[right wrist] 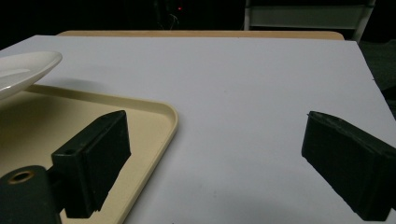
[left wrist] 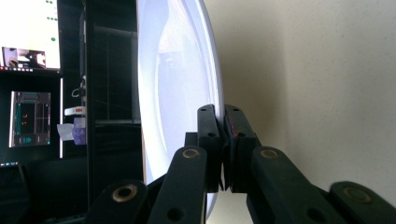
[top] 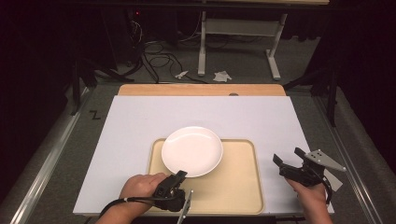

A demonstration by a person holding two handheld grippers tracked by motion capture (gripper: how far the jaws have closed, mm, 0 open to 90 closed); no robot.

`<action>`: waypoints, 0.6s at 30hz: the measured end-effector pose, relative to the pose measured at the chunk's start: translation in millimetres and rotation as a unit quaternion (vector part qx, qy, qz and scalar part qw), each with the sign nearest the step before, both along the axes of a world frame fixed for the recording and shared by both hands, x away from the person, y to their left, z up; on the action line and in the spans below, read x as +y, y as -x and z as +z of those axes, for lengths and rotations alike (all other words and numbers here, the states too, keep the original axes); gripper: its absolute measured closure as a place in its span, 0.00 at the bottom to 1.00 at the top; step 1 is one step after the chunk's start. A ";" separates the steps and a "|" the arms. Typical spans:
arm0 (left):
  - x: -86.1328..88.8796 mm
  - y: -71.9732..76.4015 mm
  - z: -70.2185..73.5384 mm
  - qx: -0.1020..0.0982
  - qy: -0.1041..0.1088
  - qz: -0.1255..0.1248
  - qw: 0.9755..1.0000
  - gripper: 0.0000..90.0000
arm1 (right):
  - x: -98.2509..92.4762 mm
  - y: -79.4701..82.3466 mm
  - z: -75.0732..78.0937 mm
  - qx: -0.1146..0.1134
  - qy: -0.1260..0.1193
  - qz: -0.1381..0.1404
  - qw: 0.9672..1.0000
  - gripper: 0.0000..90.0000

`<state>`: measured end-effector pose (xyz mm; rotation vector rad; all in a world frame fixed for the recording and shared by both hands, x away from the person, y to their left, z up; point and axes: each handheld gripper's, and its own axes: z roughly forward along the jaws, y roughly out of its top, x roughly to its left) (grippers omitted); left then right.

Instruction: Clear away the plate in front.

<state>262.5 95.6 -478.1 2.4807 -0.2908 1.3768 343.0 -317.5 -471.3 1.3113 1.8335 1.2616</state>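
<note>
So the left gripper (top: 181, 174) is clamped on the near rim of the plate (top: 192, 150). In the left gripper view you can see both black pads squeezed together with the thin white edge of the plate (left wrist: 177, 79) pinched between them. That camera is rolled sideways, so the plate looks like it's standing on end there, with the cream tray (left wrist: 317, 84) running up the right side of the picture.

From the high view the plate sits over the tray's (top: 233, 186) far left corner, with its far edge hanging out past the tray rim over the white table (top: 140, 126). In the right gripper view the plate's (right wrist: 23, 67) rim is clearly up off the tray (right wrist: 154, 116), with a shadow underneath, so that side at least is lifted. Can't tell whether the opposite side still touches anything.

The left hand (top: 140, 186) comes in from the bottom with the cable trailing back along the wrist.

The right gripper (top: 286, 156) is off to the right of the tray, over the bare table, well apart from the plate. Its jaws are spread wide with nothing between them, just white tabletop showing in the gap. One jaw hangs over the tray's right edge in its own view, the other over the table (right wrist: 261, 93).
</note>
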 end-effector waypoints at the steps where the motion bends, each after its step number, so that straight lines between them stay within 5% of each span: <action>1: 0.0 0.0 0.0 0.000 0.000 0.000 1.000 0.97 | 0.0 0.0 0.0 0.000 0.000 0.000 1.000 0.09; 18: -17.6 15.7 -10.4 0.030 -0.007 -0.043 0.999 0.97 | -0.8 0.1 0.3 -0.001 0.002 0.000 1.000 0.09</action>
